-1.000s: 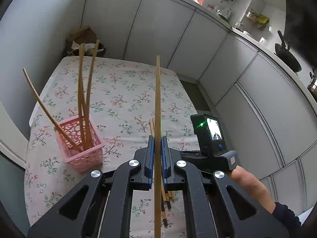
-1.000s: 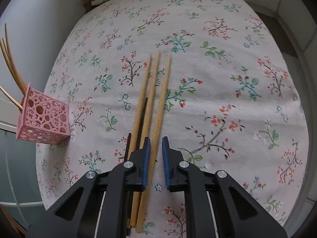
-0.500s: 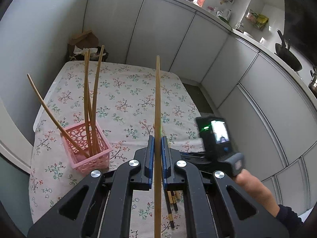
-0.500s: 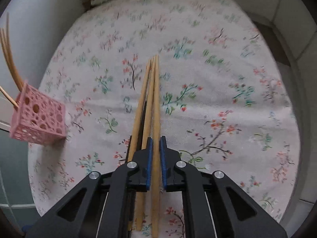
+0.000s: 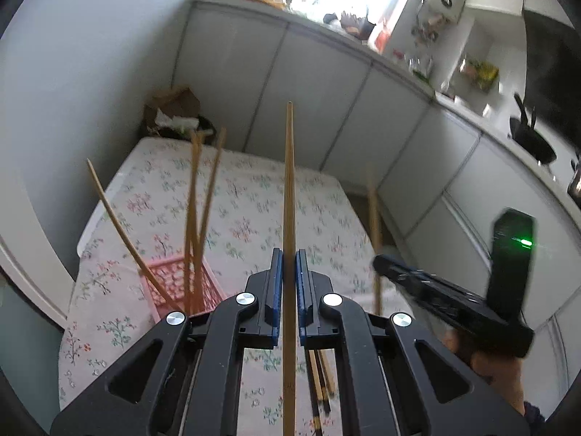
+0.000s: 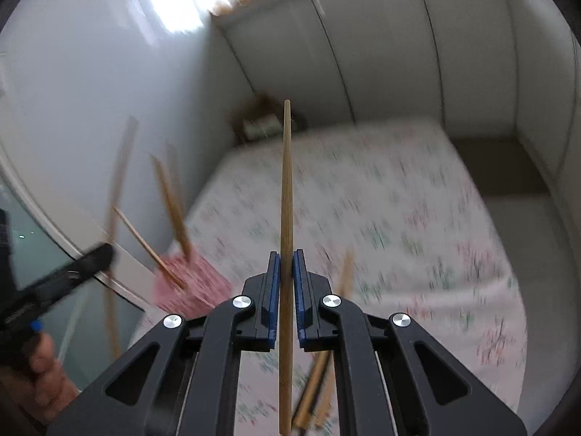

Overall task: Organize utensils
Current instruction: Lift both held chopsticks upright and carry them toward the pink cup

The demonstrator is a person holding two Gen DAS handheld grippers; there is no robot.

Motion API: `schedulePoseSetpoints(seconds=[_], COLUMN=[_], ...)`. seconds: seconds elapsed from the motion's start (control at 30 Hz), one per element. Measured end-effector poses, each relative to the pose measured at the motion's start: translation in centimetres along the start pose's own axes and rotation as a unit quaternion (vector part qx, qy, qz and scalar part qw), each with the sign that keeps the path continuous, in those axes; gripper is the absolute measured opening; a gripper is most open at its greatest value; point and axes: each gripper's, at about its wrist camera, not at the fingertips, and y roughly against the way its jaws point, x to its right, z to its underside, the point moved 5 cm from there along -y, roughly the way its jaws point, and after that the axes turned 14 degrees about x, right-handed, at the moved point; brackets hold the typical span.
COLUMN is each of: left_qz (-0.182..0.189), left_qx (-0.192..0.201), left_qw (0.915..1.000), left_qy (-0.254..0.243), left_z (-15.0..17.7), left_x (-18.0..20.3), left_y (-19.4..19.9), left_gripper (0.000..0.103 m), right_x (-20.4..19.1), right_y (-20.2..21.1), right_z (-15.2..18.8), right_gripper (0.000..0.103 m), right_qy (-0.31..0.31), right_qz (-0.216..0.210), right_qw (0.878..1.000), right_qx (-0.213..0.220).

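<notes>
My left gripper (image 5: pixel 287 254) is shut on a wooden chopstick (image 5: pixel 289 189) that stands upright, above the flowered table (image 5: pixel 254 196). A pink lattice basket (image 5: pixel 208 285) sits just left of it with several chopsticks (image 5: pixel 198 196) leaning in it. My right gripper (image 6: pixel 287 256) is shut on another wooden chopstick (image 6: pixel 287 189), lifted off the table; it shows at the right of the left wrist view (image 5: pixel 377 265) with its chopstick (image 5: pixel 374 218). The basket (image 6: pixel 189 283) is blurred at its lower left. Loose chopsticks (image 5: pixel 319 381) lie on the cloth below, also in the right wrist view (image 6: pixel 319 374).
White cabinet fronts (image 5: pixel 326 91) run behind and to the right of the table. A brown bag (image 5: pixel 174 109) stands at the far corner. A grey wall (image 5: pixel 90 91) is on the left. The right wrist view is motion-blurred.
My right gripper closed on a chopstick from the pile and lifted it off the table, tilting up. My left gripper kept its chopstick and moved nearer the basket.
</notes>
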Motion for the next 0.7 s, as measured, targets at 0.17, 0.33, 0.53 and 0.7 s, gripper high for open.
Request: schedulePoseSetpoints(seconds=[0.17, 0.33, 0.53, 0.7], left_qz=[-0.006, -0.015, -0.038, -0.065], left_qx=[0.04, 0.075, 0.126, 0.164], left_qw=[0.999, 0.9967, 0.9911, 0.9842], left_qy=[0.015, 0.026, 0.018, -0.01], left_z=[-1.4, -2.4, -3.2, -3.1], left_x=[-1.4, -2.7, -4.5, -6.4], left_y=[1.3, 1.9, 0.9, -1.3], left_gripper=[0.006, 0.006, 0.006, 0.006], right_x=[-2.8, -4.4, -4.3, -4.3], right_y=[2.3, 3.8, 3.5, 3.5], right_z=[-1.7, -2.6, -2.0, -1.7], right_gripper=[0.008, 0.008, 0.008, 0.008], right_qy=[0.042, 0.059, 0.057, 0.054], right_qz=[-0.039, -0.068, -0.071, -0.073], right_qw=[0.997, 0.991, 0.991, 0.992], right_qx=[0.059, 0.096, 0.094, 0.089])
